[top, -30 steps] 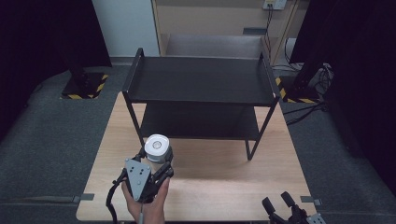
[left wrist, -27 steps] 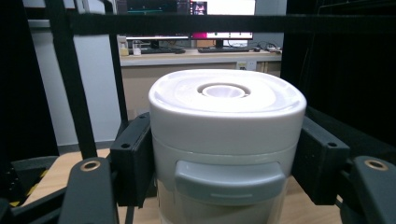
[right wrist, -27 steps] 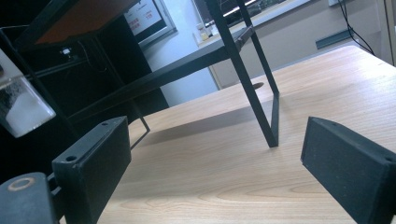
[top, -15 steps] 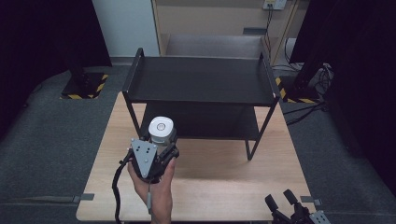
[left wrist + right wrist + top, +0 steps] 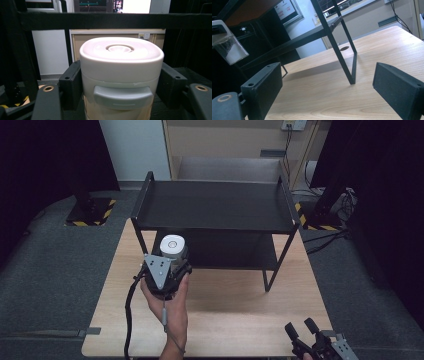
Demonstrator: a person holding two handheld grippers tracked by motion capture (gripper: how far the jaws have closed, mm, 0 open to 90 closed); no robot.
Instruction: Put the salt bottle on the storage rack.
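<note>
Jar: a white lidded jar (image 5: 173, 247), upright, held at the front left of the black shelf rack, level with the opening of its lower shelf (image 5: 220, 251); whether it is resting on anything can't be told.
Grip: the left gripper (image 5: 168, 265) is clamped on the jar's body below the lid, one jaw on each side, which keeps the lid and the front latch (image 5: 123, 97) free and the jar level.
Hand: the person's left hand (image 5: 170, 296) reaches in from the bench's near edge, lined up with the gap under the top shelf (image 5: 215, 204).
Likely aim: judging by the height and heading, the jar is meant for the lower shelf.
Other gripper: the right gripper (image 5: 306, 336) waits low at the near right corner of the bench (image 5: 240, 305), jaws apart and holding nothing, out of the way.
Watch: the rack's front left post (image 5: 140, 238) stands just beside the jar.
</note>
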